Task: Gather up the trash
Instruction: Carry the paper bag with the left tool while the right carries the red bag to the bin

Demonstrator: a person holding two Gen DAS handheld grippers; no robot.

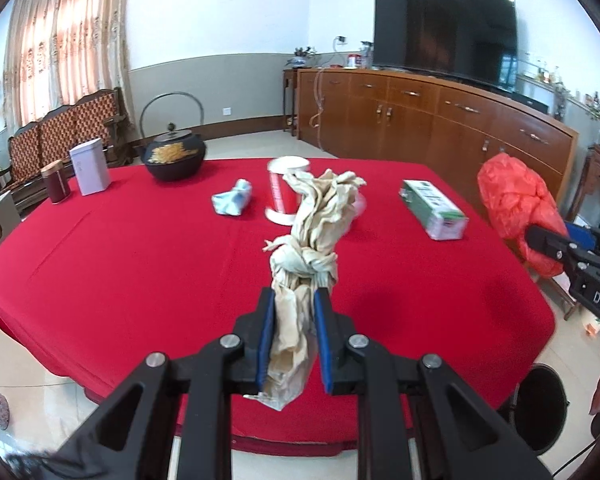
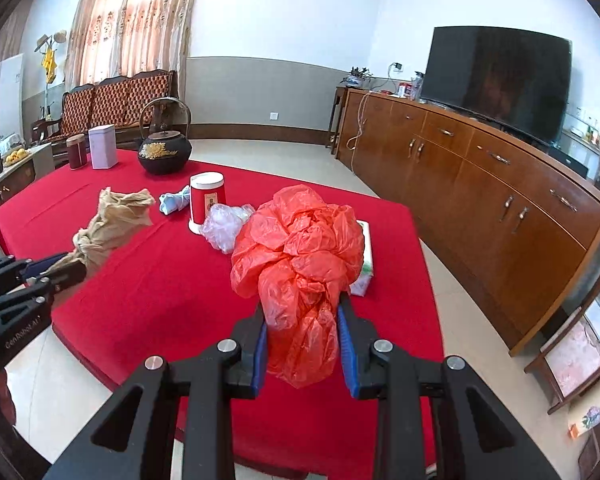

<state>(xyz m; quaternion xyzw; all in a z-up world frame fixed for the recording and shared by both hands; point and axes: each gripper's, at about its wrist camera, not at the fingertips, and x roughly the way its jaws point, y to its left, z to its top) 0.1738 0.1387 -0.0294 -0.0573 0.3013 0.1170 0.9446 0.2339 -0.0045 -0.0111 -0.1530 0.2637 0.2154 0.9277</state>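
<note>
Your left gripper clamps the knotted beige bag; your right gripper clamps the red plastic bag above the red table.

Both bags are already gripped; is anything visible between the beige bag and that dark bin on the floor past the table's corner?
Nothing visible. The beige bag is held above the table in the left gripper; the bin stands on the floor by the near right corner, open tiles around it.
</note>
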